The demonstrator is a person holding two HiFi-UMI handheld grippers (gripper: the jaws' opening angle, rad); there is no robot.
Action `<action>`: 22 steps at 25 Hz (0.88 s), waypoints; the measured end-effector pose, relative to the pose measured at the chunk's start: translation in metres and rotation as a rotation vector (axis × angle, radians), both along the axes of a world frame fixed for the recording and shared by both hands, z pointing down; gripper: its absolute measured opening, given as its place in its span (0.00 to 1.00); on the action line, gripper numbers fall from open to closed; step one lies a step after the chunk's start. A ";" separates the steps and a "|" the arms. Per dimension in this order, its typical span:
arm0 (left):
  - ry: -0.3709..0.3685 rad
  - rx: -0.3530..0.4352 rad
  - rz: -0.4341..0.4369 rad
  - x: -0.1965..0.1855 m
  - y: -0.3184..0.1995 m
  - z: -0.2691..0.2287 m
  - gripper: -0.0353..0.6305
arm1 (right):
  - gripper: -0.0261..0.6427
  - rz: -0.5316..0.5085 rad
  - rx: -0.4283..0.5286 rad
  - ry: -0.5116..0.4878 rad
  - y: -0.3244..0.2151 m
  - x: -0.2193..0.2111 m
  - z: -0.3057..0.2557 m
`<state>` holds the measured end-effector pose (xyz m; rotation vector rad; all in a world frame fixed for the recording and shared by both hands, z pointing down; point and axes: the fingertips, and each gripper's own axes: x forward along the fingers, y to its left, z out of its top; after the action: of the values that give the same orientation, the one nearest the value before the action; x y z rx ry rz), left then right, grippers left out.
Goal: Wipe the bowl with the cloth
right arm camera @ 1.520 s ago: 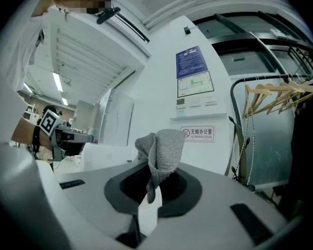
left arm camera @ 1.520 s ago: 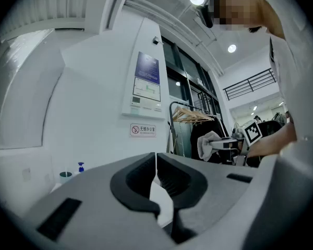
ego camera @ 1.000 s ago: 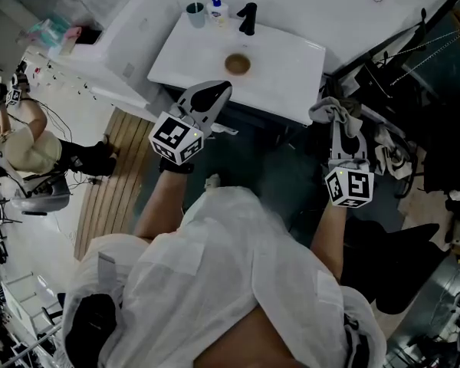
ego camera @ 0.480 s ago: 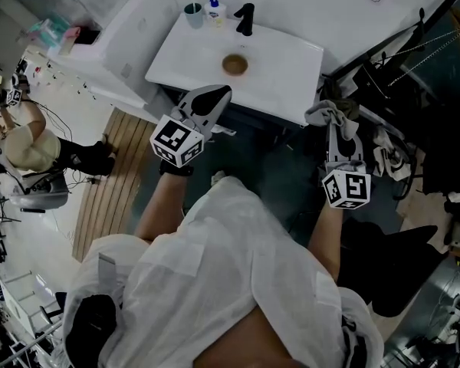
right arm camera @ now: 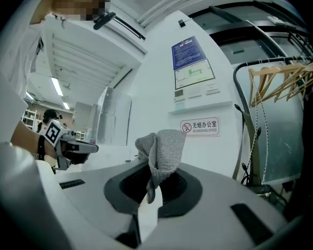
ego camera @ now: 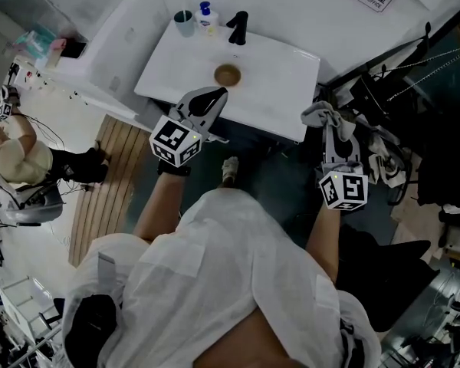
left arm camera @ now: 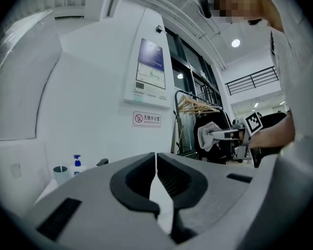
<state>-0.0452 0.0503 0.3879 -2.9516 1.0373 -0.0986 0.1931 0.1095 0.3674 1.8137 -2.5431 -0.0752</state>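
A small brown bowl (ego camera: 227, 73) stands in the middle of the white table (ego camera: 272, 90), seen in the head view. My left gripper (ego camera: 211, 95) is shut and empty, its tip at the table's near edge, short of the bowl. My right gripper (ego camera: 336, 126) is shut on a grey cloth (ego camera: 326, 114), held just off the table's right front corner. In the right gripper view the cloth (right arm camera: 159, 153) bunches up out of the closed jaws. In the left gripper view the left gripper (left arm camera: 156, 166) has its jaws together, and the right gripper's cloth (left arm camera: 207, 135) shows at the right.
At the table's back edge stand a cup (ego camera: 184, 22), a pump bottle (ego camera: 207, 17) and a black faucet-like object (ego camera: 238, 27). A clothes rack with hangers (right arm camera: 281, 82) and dark clutter (ego camera: 391, 113) lie to the right. A seated person (ego camera: 23, 159) is at far left.
Both grippers have moved forward toward the table; the left one now reaches its near edge and sits lower. The cloth stays gripped. The bowl has not moved.
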 end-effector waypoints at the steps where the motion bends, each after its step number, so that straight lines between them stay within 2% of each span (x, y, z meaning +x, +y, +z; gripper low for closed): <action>1: -0.001 -0.004 -0.001 0.000 -0.011 0.002 0.08 | 0.09 -0.003 -0.004 0.003 -0.010 -0.001 0.001; 10: -0.018 -0.033 -0.030 -0.009 -0.115 0.018 0.08 | 0.09 -0.041 -0.036 0.024 -0.115 -0.016 0.008; 13: -0.053 -0.053 -0.022 -0.012 -0.144 0.029 0.08 | 0.09 -0.041 -0.049 0.021 -0.148 -0.022 0.012; 17: -0.104 -0.106 -0.025 -0.025 -0.183 0.056 0.08 | 0.09 -0.054 -0.068 0.031 -0.185 -0.036 0.020; 22: -0.129 -0.163 -0.024 -0.035 -0.219 0.083 0.08 | 0.09 -0.062 -0.101 0.032 -0.218 -0.049 0.034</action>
<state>-0.0800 -0.1692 0.4714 -3.0259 1.0975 -0.3862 0.1441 -0.1082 0.4011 1.6858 -2.5317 0.0224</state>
